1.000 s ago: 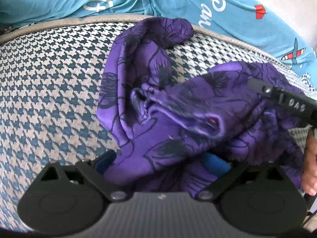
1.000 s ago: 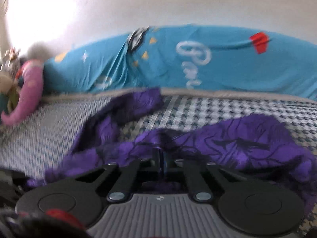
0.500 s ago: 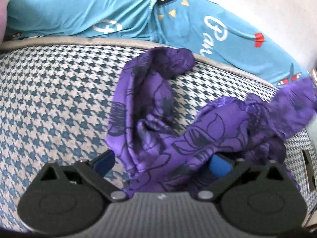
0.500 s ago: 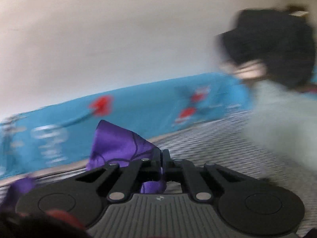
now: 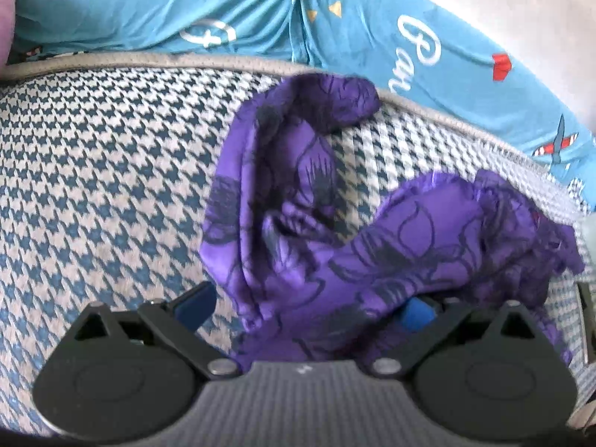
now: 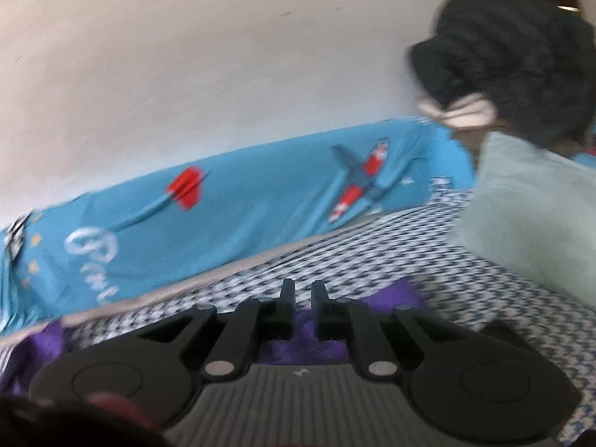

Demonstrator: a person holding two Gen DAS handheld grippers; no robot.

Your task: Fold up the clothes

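Note:
A crumpled purple garment with a dark floral print [image 5: 298,193] lies on the blue-and-white houndstooth mattress [image 5: 93,186]. My left gripper [image 5: 305,309] is open wide, and the garment's near edge is bunched between its blue pads [image 5: 195,305]. In the right wrist view my right gripper [image 6: 302,294] hovers just above the mattress [image 6: 372,260]. Its black fingers stand a narrow gap apart with nothing between the tips. A bit of the purple garment [image 6: 301,348] shows below and behind those fingers.
A bright blue sheet printed with planes and lettering [image 5: 260,18] runs along the pale wall behind the mattress. A person in a pale green top [image 6: 529,223] sits close at the right. A pink object [image 5: 5,18] shows at the far left.
My right gripper swung right and lifted a corner of the purple garment. Its fingers have since parted and the cloth has dropped back. The garment's right side now lies lower.

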